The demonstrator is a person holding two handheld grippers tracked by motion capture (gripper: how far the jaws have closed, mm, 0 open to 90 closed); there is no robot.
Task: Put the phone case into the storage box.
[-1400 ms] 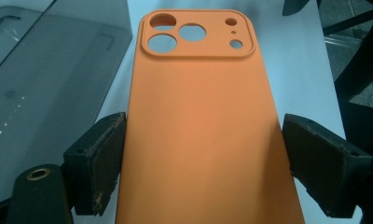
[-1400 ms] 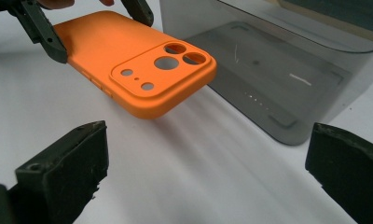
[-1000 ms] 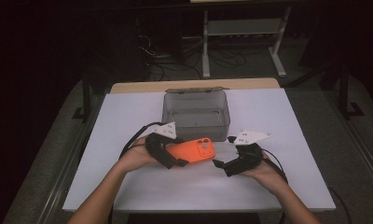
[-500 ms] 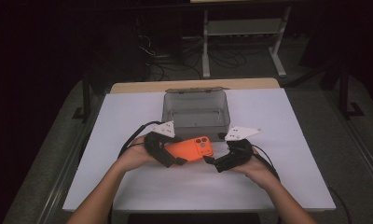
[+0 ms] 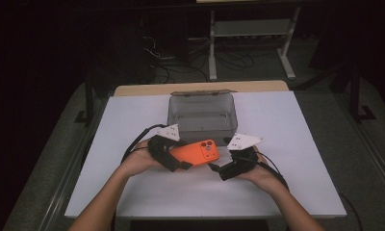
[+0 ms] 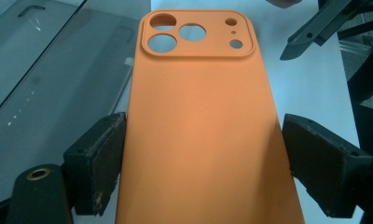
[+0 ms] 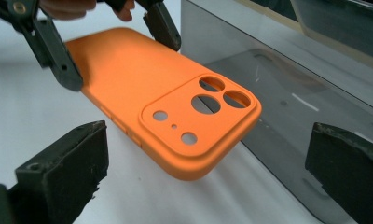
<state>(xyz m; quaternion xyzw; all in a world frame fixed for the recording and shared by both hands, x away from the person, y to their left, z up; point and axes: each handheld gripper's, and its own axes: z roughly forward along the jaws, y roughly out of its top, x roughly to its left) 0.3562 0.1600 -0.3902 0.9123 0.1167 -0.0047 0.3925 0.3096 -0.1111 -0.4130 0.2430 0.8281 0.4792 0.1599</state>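
An orange phone case (image 5: 198, 153) with camera cut-outs hangs just above the white table, in front of the clear box. My left gripper (image 5: 178, 161) is shut on its lower end, one pad on each long edge (image 6: 105, 154). In the left gripper view the case (image 6: 208, 116) runs away from me, cut-outs at the far end. My right gripper (image 5: 219, 171) stands open a little short of the camera end. In the right gripper view the case (image 7: 175, 102) points at me between the wide jaws of the right gripper (image 7: 208, 172), with the left gripper (image 7: 112, 46) behind.
A clear grey plastic box (image 5: 171, 113) stands open-topped just beyond the case, its lid leaning at the back. The white table (image 5: 296, 125) has bare room to the left and right. Dark floor, a metal stand and cables lie beyond the table.
My right gripper has moved left, closer to the camera end of the case, still open. The left gripper has kept hold of the case in about the same place.
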